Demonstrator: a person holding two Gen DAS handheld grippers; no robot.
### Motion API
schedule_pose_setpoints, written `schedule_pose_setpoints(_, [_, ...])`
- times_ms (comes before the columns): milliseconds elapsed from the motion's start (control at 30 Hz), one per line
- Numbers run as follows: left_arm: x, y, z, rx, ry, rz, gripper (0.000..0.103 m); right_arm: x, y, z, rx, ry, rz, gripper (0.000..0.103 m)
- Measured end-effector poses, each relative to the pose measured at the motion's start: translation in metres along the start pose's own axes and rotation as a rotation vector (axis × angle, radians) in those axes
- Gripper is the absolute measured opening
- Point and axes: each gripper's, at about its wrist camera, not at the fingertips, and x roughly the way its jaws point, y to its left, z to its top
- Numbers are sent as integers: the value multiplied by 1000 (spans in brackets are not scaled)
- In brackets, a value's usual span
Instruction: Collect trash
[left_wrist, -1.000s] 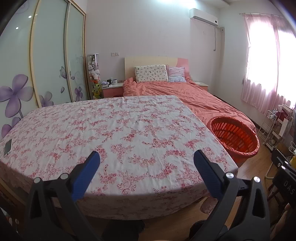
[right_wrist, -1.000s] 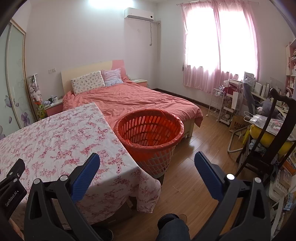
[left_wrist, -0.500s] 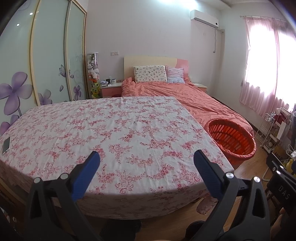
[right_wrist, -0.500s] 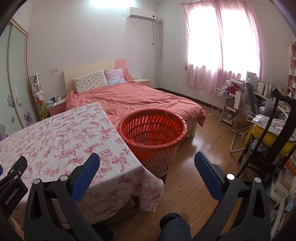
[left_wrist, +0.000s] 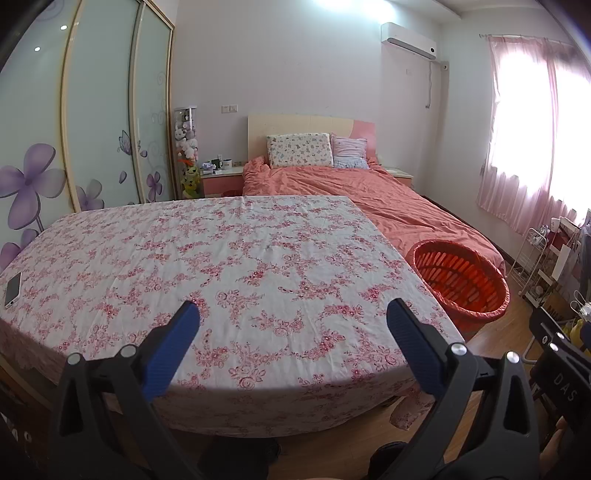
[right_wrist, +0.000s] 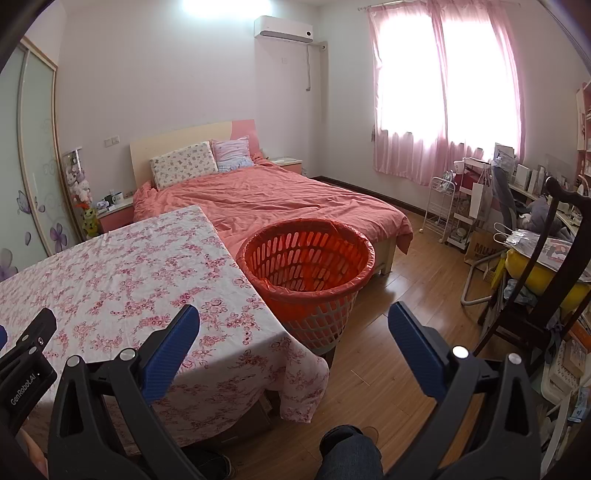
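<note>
A red slotted basket (right_wrist: 306, 266) lined with a red bag stands on the floor at the table's right side, also seen in the left wrist view as the basket (left_wrist: 460, 282). The table under a pink floral cloth (left_wrist: 221, 266) bears no trash that I can see. My left gripper (left_wrist: 293, 325) hangs open over the table's near edge with nothing between its blue fingers. My right gripper (right_wrist: 293, 325) is open too, held above the table's near right corner (right_wrist: 295, 354) and short of the basket.
A phone (left_wrist: 13, 290) lies at the table's left edge. Behind the table is a bed with a salmon cover (right_wrist: 280, 199). A dark wooden chair (right_wrist: 546, 280) and cluttered shelves (right_wrist: 476, 206) stand at the right. Wood floor (right_wrist: 402, 332) lies between basket and chair.
Both grippers have drawn back and risen a little, so the table and basket look smaller and farther. Both stay open and nothing on the table has moved.
</note>
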Motion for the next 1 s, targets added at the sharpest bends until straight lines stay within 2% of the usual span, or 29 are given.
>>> schedule_pose_setpoints(1000, [1,1,0,-1,2,1,99,2,0,2,0,3,-1,101])
